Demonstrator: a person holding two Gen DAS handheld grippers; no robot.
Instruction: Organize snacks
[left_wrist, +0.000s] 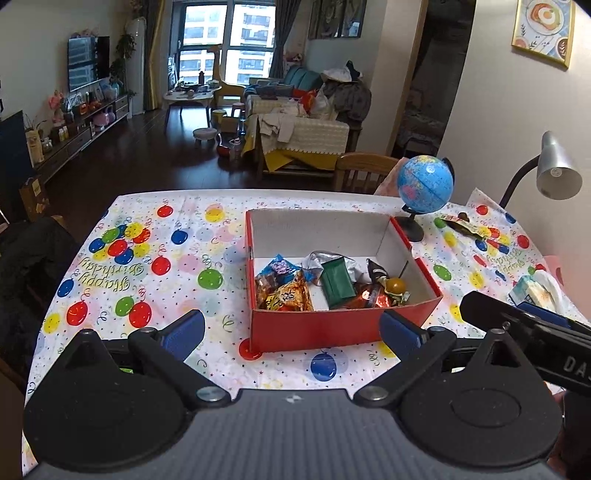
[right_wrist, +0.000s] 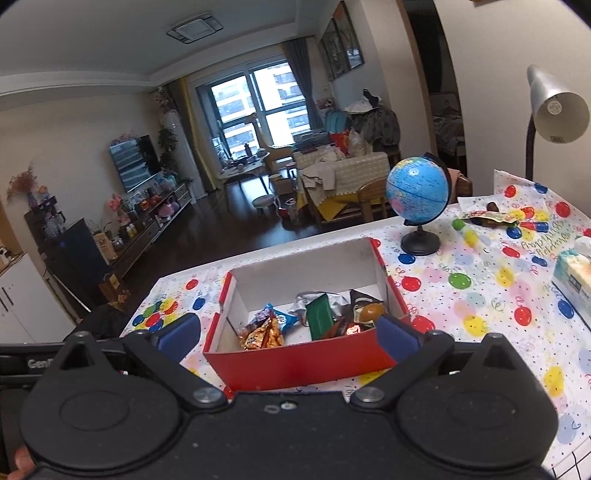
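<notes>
A red cardboard box (left_wrist: 317, 328) stands on the balloon-print tablecloth and shows in the right wrist view (right_wrist: 295, 365) too. Inside lie several snacks: an orange packet (left_wrist: 286, 295), a green packet (left_wrist: 337, 282), a blue packet (left_wrist: 279, 267), silver wrappers and a round gold sweet (left_wrist: 396, 285). More snack wrappers (left_wrist: 460, 223) lie loose behind the globe, also in the right wrist view (right_wrist: 491, 217). My left gripper (left_wrist: 291, 332) is open and empty, just in front of the box. My right gripper (right_wrist: 290, 338) is open and empty, its jaws spread in front of the box's near wall; its body (left_wrist: 528, 332) shows at the right.
A blue globe (left_wrist: 424, 182) on a black stand sits right of the box. A grey desk lamp (left_wrist: 554, 170) rises at the far right. A tissue pack (right_wrist: 576, 273) lies at the table's right side. A wooden chair (left_wrist: 364, 170) stands behind the table.
</notes>
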